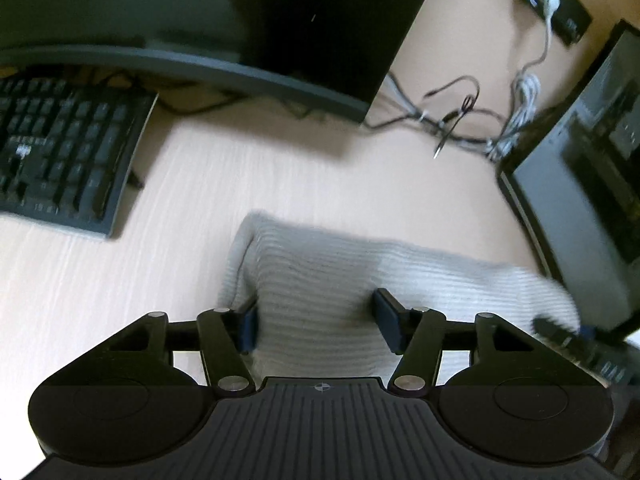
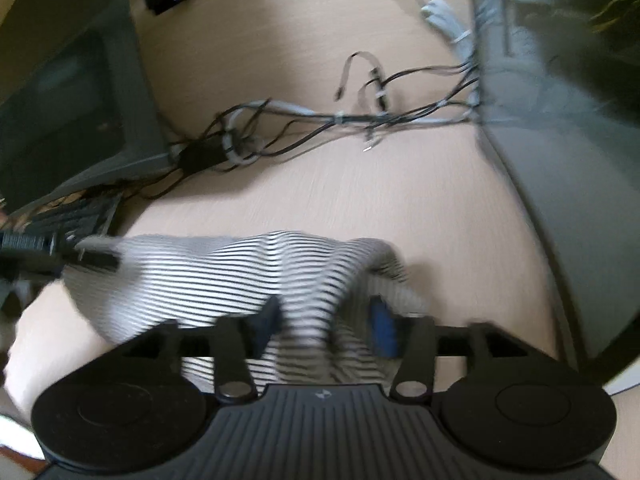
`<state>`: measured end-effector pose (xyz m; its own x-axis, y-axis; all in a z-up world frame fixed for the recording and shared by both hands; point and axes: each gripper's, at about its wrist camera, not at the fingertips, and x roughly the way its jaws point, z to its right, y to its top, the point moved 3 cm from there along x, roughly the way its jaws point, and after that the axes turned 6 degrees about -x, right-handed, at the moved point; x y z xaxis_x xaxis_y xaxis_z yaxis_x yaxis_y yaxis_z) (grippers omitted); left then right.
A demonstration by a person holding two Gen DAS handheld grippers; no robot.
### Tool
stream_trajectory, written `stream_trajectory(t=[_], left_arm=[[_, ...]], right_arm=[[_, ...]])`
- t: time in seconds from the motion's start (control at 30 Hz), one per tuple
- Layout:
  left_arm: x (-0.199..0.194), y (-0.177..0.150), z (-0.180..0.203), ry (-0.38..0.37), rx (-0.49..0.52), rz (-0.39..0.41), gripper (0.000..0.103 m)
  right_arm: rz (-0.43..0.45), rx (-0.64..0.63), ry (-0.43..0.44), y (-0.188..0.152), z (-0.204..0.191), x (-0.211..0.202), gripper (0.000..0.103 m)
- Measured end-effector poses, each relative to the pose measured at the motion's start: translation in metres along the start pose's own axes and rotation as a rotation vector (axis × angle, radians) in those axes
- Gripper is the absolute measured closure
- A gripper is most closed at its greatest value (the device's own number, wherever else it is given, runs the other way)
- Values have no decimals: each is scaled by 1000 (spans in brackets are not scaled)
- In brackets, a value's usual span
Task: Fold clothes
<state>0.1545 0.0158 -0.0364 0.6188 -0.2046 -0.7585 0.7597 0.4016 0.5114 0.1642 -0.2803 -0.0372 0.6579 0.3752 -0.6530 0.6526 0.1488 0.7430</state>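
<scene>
- The left gripper (image 1: 318,322) stands with its jaws well apart; the striped garment (image 1: 320,280) lies between its 2 blue pads (image 1: 248,326), but neither pad presses on the cloth.
- The right gripper (image 2: 326,322) also has its jaws parted; a raised fold of the striped garment (image 2: 224,268) sits between its 2 pads (image 2: 384,326). That view is blurred, so I cannot tell whether a pad touches the fold; no firm grip shows.
- The garment, white with thin dark stripes, lies bunched on the pale wooden desk (image 1: 280,176), directly ahead of both grippers.
- In the right wrist view, the other gripper's dark fingers reach the garment's left edge.
- Further out on the left: a black keyboard (image 1: 60,148), with a dark monitor (image 1: 280,20) behind it.
- Past the garment, a tangle of black and white cables (image 2: 320,120) crosses the desk.
- On the right stands a grey computer case (image 2: 560,140).
</scene>
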Motion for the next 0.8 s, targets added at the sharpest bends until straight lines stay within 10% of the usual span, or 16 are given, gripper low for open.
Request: stream_trajectory(t=[0.23,0.8], left_arm=[[6,-9,-8,-11,-11,-35,32],[44,24,7,-37,33,23,29]], right_arm=[[-74,119,65,-5,17,22,22],[-63,8,22,27,21,62,26]])
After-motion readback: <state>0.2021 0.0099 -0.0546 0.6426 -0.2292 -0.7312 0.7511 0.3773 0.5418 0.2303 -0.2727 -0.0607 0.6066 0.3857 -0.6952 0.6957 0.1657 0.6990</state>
